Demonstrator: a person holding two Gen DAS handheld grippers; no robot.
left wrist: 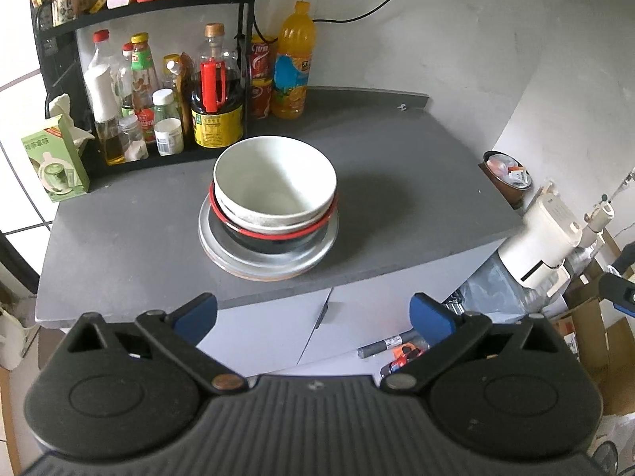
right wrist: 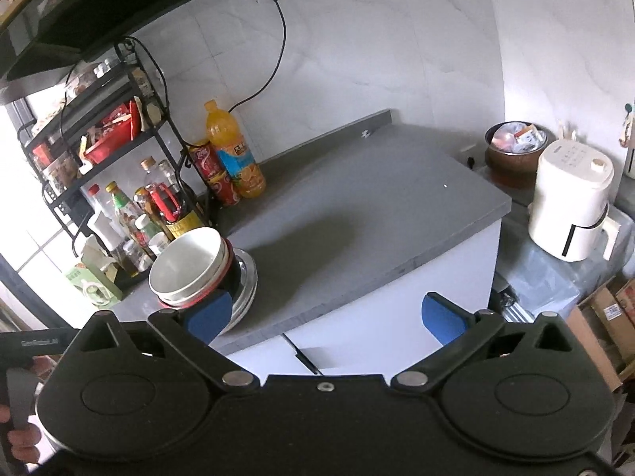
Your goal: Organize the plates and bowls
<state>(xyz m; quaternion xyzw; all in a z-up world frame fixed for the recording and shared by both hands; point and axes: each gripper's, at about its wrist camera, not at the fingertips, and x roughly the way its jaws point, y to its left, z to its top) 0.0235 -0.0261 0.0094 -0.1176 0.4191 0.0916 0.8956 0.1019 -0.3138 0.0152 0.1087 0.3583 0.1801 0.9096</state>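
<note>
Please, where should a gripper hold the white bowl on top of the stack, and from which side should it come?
Probably at the rim of the white bowl, one finger inside and one outside, coming down from above on the near side. The bowl sits upright and nested in the red-rimmed bowl, so its lower wall is hidden and only the thin rim is free. The open left gripper faces that side.

Both grippers are hanging wide open with nothing between their jaws.

Your left gripper (left wrist: 313,319) is sitting level, its blue pads (left wrist: 198,315) spread far apart and gripping nothing. Your right gripper (right wrist: 327,317) is tilting a little, jaws equally wide and holding nothing. Your hand (right wrist: 18,432) is showing at the lower left edge of the right wrist view, wrapping a grey handle.
</note>
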